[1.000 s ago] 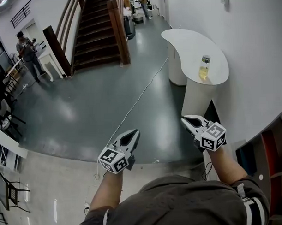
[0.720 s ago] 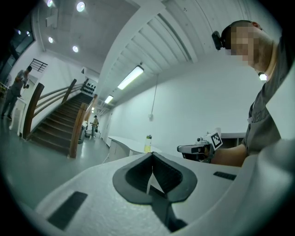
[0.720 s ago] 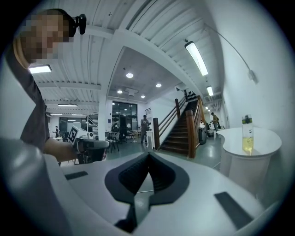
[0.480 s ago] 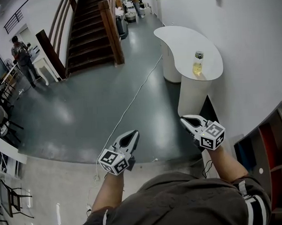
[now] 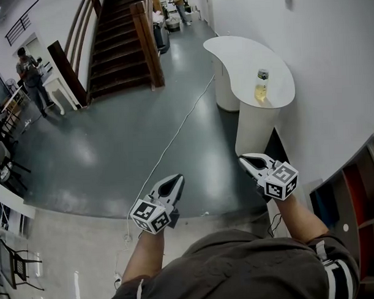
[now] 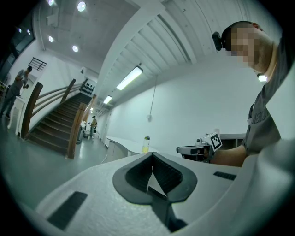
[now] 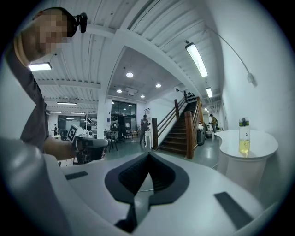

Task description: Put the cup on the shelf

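Over the grey floor, the left gripper (image 5: 175,177) and the right gripper (image 5: 244,160) are both closed and empty. Farther right, the cup (image 5: 262,86) stands by the white counter's (image 5: 232,52) near edge, well apart from the shelf (image 5: 362,189). Closed jaws arriving there could knock it off.

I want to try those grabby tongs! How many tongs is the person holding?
2. The left tongs are out over the grey floor. The right tongs are near the white table. Both are shut and empty. None seem hidden.
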Tool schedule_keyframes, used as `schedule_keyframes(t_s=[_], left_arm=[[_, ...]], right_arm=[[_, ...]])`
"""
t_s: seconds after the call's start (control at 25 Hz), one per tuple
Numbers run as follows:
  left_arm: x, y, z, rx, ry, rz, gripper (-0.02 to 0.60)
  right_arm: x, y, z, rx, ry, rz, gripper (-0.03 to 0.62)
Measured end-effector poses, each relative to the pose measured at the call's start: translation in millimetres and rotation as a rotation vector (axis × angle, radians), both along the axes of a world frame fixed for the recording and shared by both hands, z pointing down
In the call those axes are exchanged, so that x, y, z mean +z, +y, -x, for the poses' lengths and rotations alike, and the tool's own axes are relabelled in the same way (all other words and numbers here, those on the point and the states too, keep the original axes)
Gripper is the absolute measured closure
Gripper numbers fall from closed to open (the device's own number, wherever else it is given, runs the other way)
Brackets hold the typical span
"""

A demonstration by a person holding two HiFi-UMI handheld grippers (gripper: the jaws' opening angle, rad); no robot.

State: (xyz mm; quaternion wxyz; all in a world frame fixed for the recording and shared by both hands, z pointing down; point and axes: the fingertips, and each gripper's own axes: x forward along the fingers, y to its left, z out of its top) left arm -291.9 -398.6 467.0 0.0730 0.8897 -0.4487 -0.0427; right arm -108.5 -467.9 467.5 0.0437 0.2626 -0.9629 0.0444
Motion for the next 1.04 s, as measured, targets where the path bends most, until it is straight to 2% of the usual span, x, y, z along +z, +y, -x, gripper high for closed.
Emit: schedule_keyframes(t_s=[1.04], left_arm=[[6.9,5.9,-3.8,0.017,0.021,0.017,0.575]], right_arm=[[2.7,7.0,6.8,-0.017,0.029,-0.014,0.605]])
